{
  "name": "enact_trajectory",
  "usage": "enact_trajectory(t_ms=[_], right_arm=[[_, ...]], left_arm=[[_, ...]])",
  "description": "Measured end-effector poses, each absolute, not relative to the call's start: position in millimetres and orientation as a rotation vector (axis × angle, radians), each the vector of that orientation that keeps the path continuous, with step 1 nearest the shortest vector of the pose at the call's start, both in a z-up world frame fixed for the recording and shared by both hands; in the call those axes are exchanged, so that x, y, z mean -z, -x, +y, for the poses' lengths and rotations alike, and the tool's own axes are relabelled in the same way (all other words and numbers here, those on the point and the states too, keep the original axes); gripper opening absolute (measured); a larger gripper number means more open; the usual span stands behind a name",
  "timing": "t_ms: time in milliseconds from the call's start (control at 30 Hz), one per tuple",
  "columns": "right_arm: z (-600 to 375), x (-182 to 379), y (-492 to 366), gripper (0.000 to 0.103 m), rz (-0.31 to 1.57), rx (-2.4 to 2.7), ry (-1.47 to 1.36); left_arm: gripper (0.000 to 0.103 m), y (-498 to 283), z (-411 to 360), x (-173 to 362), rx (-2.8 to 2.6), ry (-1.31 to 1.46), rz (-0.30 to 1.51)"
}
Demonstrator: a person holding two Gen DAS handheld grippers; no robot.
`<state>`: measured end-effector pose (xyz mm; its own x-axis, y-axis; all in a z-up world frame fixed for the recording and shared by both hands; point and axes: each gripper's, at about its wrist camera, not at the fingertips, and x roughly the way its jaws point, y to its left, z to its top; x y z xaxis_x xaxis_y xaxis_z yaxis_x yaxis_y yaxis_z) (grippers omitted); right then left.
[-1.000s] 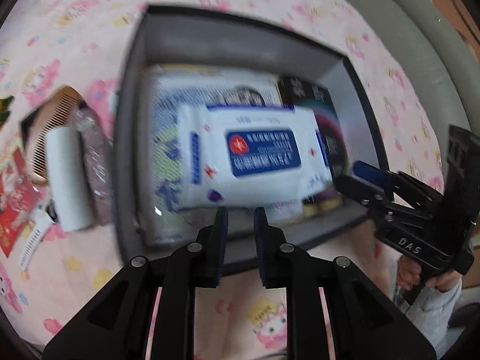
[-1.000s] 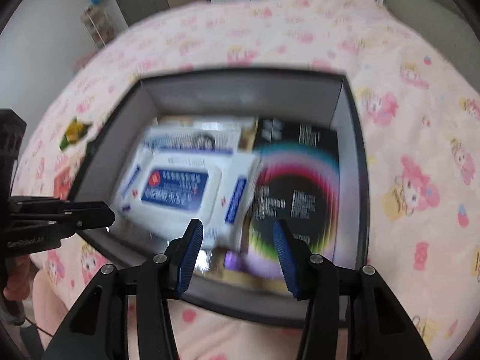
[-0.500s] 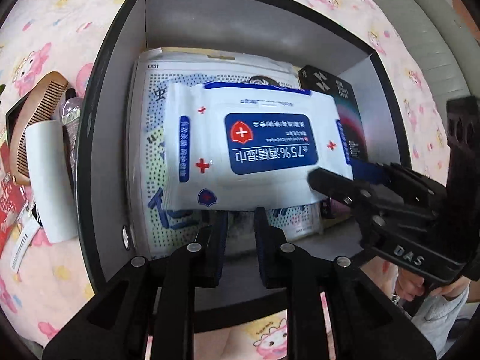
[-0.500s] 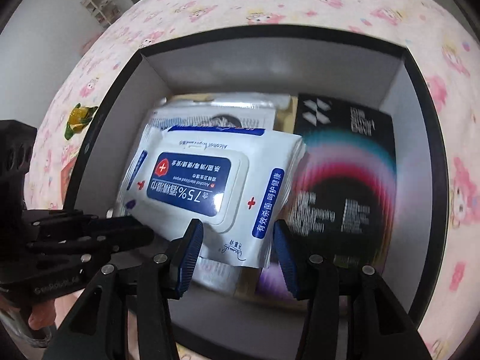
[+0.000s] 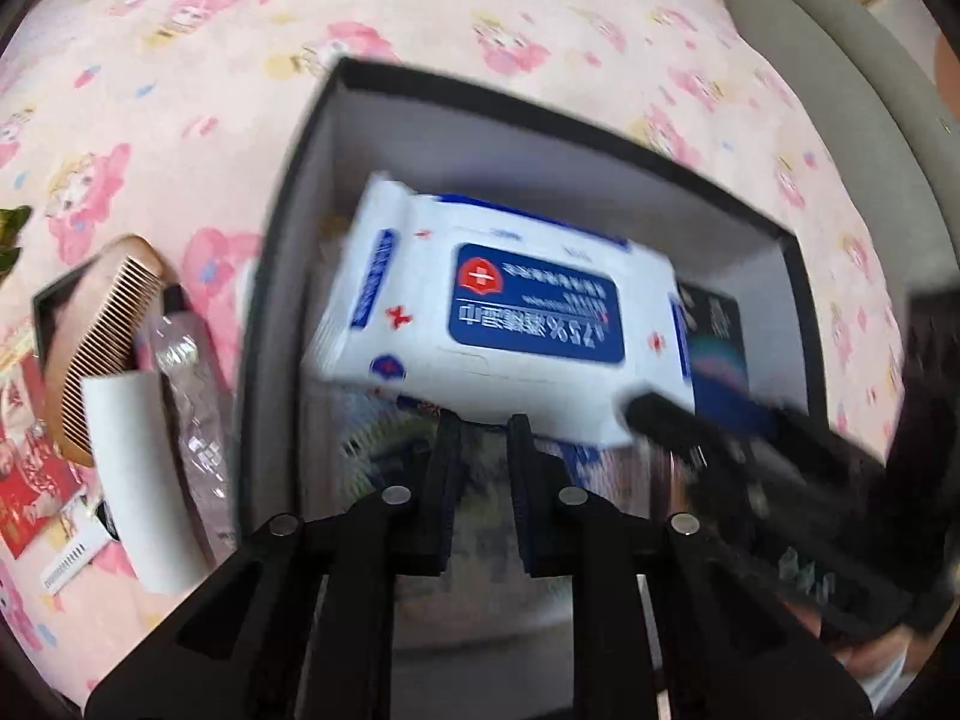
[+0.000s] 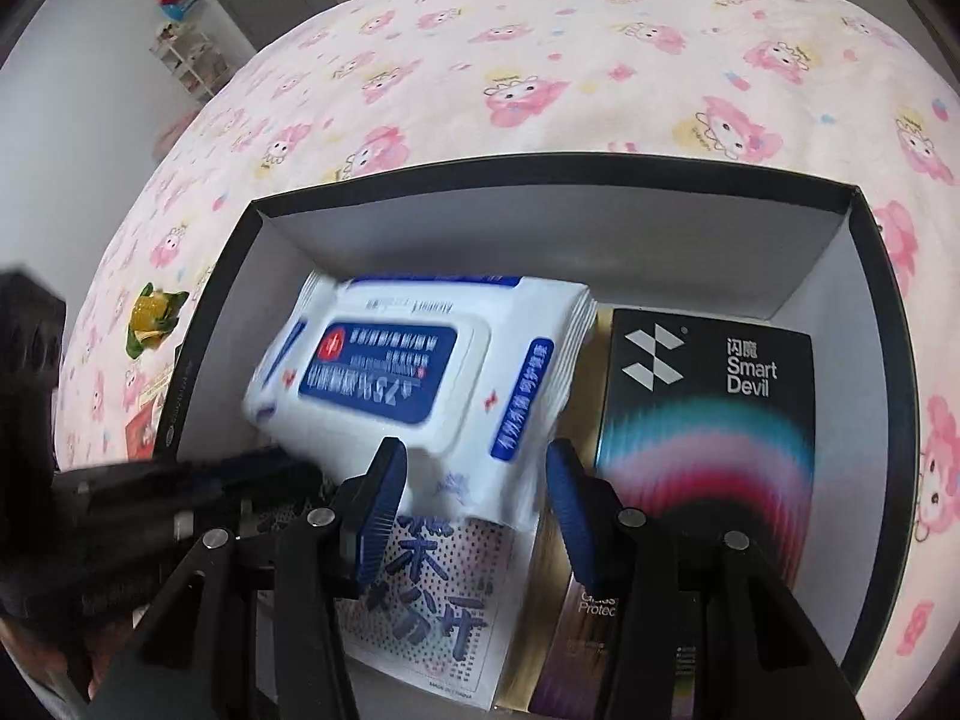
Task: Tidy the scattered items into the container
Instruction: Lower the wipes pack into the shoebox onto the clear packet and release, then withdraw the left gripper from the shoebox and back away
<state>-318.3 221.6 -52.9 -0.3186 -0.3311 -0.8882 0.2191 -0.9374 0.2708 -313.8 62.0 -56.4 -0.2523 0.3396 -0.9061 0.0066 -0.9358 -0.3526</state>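
Observation:
A black box with grey inner walls [image 5: 288, 276] [image 6: 540, 228] sits on a pink cartoon bedsheet. A white and blue wet-wipes pack [image 5: 510, 324] [image 6: 432, 372] lies tilted inside it, on a white dotted packet [image 6: 432, 594] and next to a black Smart Devil box [image 6: 708, 414]. My left gripper [image 5: 483, 426] has its fingers a narrow gap apart with nothing between them, at the pack's near edge. My right gripper [image 6: 474, 462] is open over the pack's near corner. Each gripper shows in the other's view, the right [image 5: 750, 456] and the left [image 6: 180, 492].
Left of the box on the sheet lie a wooden comb [image 5: 102, 336], a white tube [image 5: 144, 480], a clear plastic wrapper [image 5: 192, 396] and a red packet [image 5: 30, 492]. A yellow-green item [image 6: 150, 318] lies farther off. A grey cushion edge [image 5: 852, 90] borders the far right.
The wipes pack has shifted and tilted toward the far left of the box. Both cameras have pulled back and up from the box. The finger gaps look unchanged.

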Motion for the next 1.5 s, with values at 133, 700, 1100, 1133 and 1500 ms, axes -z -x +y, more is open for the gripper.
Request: enact_trajectory(t_ms=[133, 700, 1100, 1133, 1500], right_arm=[[230, 30, 296, 0.044, -0.052, 2.433, -1.463], [222, 30, 310, 0.044, -0.049, 2.329, -1.448], [213, 58, 337, 0.037, -0.123, 2.341, -1.536], [212, 63, 338, 0.037, -0.127, 2.328, -1.559], [211, 61, 333, 0.037, -0.158, 2.359, -1.580]], left_arm=[[0.017, 314, 61, 59, -2.263, 1.762, -0.407], [0.026, 318, 43, 48, -2.206, 1.638, -0.450], [0.018, 353, 47, 65, -2.288, 1.688, -0.542], [0.018, 352, 51, 67, -2.287, 1.703, -0.536], [0.014, 324, 45, 50, -2.328, 1.578, -0.499]])
